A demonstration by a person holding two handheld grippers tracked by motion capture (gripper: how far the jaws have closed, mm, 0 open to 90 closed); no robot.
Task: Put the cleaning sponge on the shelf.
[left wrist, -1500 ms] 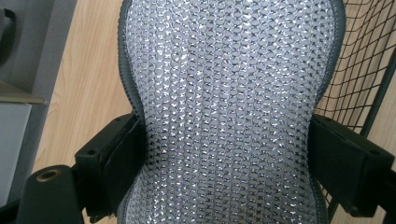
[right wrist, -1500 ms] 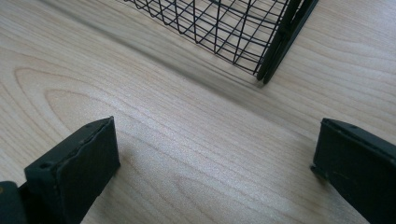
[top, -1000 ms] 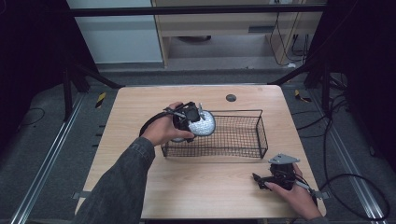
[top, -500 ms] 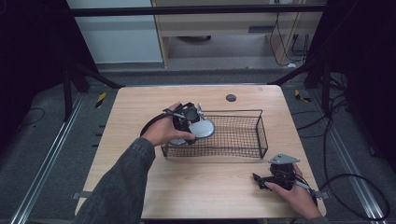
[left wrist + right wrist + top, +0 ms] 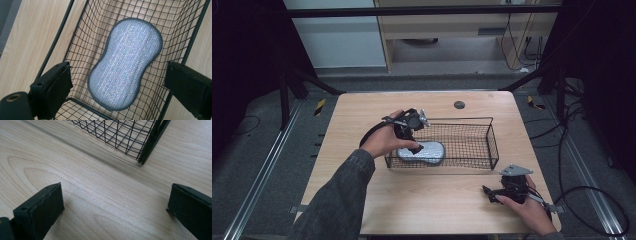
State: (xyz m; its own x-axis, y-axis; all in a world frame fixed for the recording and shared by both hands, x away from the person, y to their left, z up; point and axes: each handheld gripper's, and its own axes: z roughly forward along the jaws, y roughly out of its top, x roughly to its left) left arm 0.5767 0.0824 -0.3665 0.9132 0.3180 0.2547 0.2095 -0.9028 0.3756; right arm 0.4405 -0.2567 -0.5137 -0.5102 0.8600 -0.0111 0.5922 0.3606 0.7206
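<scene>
Sponge (image 5: 126, 63) lies unlabelled in wire basket (image 5: 489, 137).

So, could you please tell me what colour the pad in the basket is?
Sparkly silver-grey with a dark grey edge; the pad shows best in the left gripper view.

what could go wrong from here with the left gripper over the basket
1. The left gripper hangs open inside the wire basket, its jaws close to the mesh walls on either side; lifting out at a slant might snag a wire and drag the basket across the table.
2. The silver scrubbing pad lies flat on the basket floor. Closing on it again might pinch the floor wires too.
3. The right gripper, open near the basket corner, holds nothing steady.
</scene>
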